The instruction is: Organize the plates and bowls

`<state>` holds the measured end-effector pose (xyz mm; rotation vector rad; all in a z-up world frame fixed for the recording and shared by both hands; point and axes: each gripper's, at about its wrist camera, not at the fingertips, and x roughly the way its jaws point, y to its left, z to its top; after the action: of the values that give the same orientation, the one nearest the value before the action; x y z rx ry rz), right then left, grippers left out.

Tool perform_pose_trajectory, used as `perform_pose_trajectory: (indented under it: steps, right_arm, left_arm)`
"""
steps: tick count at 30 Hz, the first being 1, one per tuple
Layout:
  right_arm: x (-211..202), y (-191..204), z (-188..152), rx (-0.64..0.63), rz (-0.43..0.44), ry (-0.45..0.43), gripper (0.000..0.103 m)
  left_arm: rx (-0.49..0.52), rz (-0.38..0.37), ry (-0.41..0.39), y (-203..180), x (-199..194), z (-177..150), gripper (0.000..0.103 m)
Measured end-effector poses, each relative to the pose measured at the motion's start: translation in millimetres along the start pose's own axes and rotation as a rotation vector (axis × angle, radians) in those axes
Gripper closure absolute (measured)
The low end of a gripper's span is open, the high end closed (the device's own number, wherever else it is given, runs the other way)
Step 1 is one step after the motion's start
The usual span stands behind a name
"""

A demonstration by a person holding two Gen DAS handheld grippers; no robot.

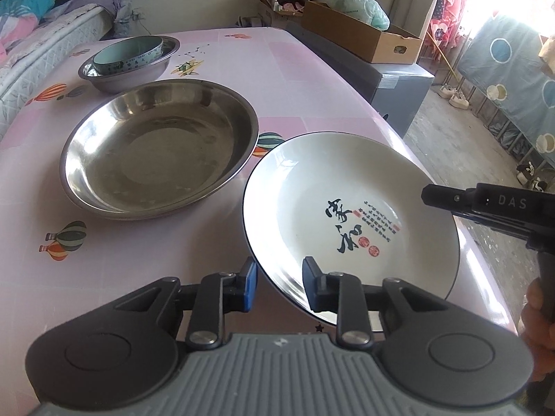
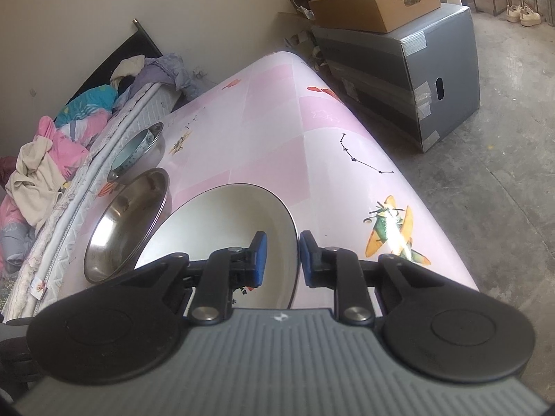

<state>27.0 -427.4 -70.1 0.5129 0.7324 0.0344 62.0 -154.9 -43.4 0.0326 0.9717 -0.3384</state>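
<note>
A white ceramic plate with black calligraphy lies on the pink table. My left gripper is open, its jaws straddling the plate's near rim. My right gripper is open, its jaws straddling the plate's right rim; it also shows in the left wrist view at the plate's right edge. A large steel plate lies left of the white plate. Behind it a light blue bowl sits inside a steel bowl.
The pink tablecloth covers the table, whose right edge runs close to the white plate. A bed with clothes lies along the left side. A grey box with a cardboard tray stands beyond the far corner.
</note>
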Motion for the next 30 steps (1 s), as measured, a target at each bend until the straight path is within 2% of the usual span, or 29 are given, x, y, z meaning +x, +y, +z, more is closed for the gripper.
perform_pose_trajectory:
  steps: [15,30]
  right_arm:
    - [-20.0,15.7,-27.1,-0.014,0.009,0.051,0.082]
    - [-33.1,57.0,-59.4,-0.061,0.042,0.120,0.081]
  left_arm:
    - [-0.017,-0.031,0.021,23.7,-23.7,-25.8,0.074]
    - [-0.078,-0.023,0.021,64.8,-50.9,-54.7,0.074]
